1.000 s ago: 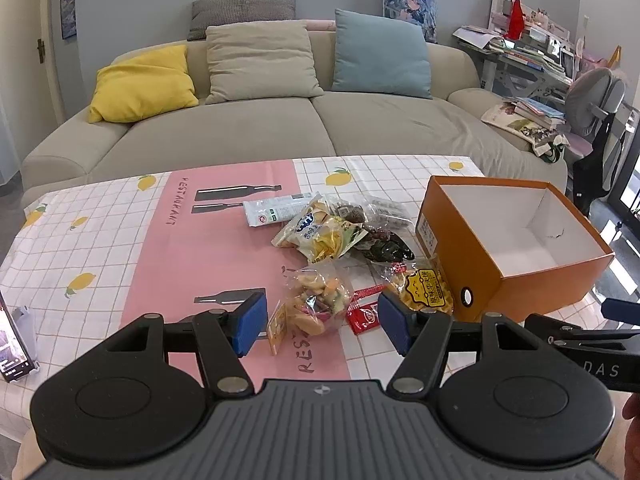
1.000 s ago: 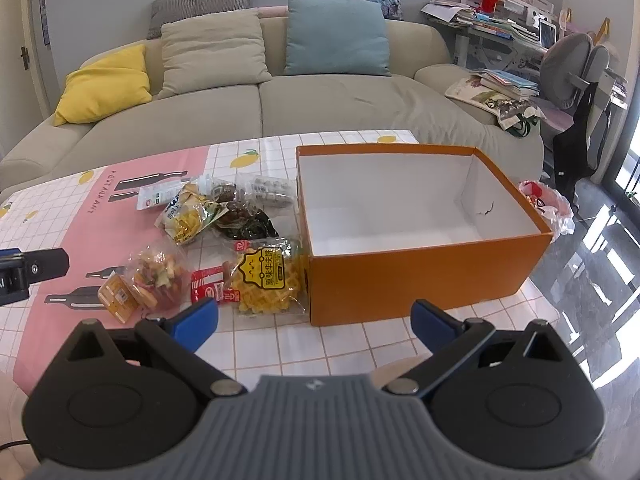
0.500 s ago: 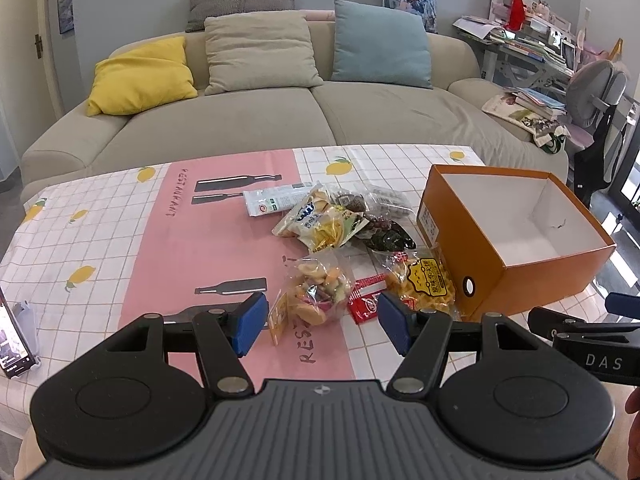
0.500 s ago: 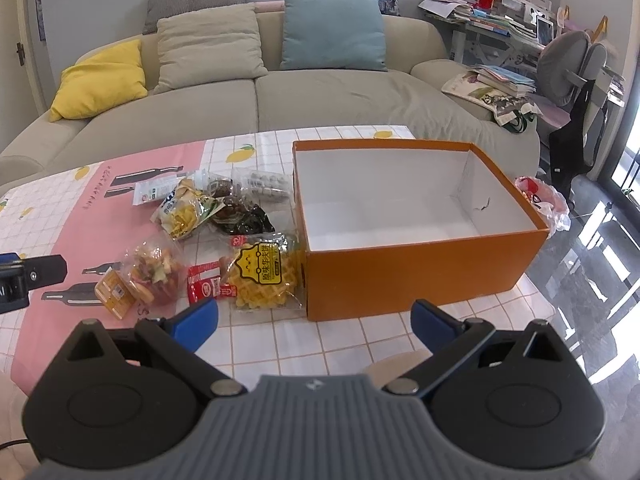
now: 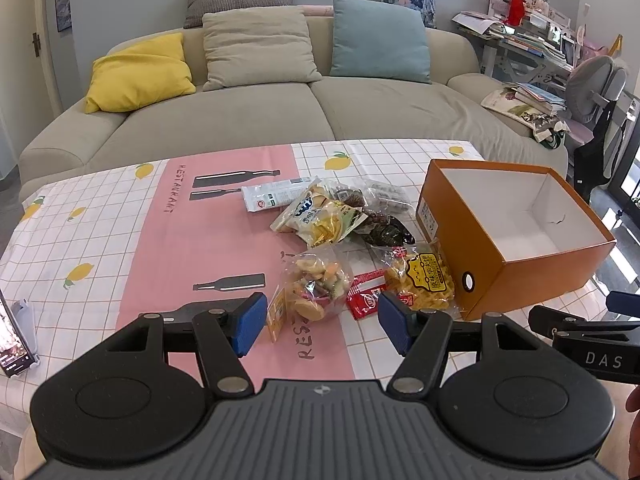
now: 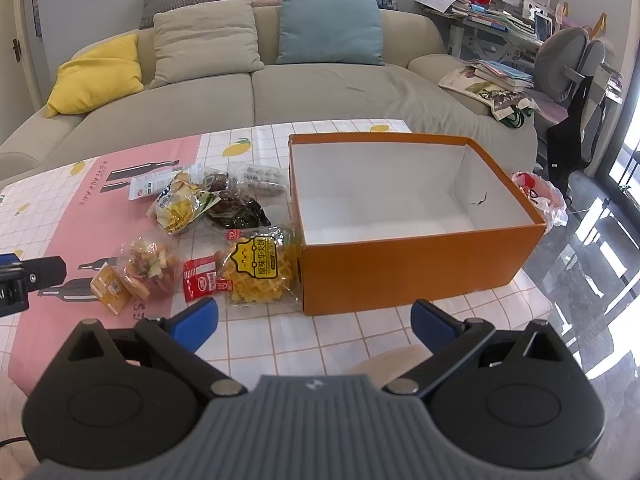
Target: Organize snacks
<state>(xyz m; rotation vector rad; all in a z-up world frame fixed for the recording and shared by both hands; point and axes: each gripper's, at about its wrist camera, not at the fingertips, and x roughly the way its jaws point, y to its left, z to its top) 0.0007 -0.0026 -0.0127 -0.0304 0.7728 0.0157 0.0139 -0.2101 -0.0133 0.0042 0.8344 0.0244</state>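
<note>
Left claw [image 5: 322, 326] half-wide, right claw [image 6: 314, 322] wide, both holding nothing above table [image 5: 100, 240]. Snacks [image 5: 340, 240] piled left of orange box [image 6: 400, 268], waffle pack [image 6: 256, 276] touching it.

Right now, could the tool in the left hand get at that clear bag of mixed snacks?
Probably yes. The left tool stands open just short of the clear bag of mixed snacks, which lies in line with its gap, nothing on top or between them.
</note>
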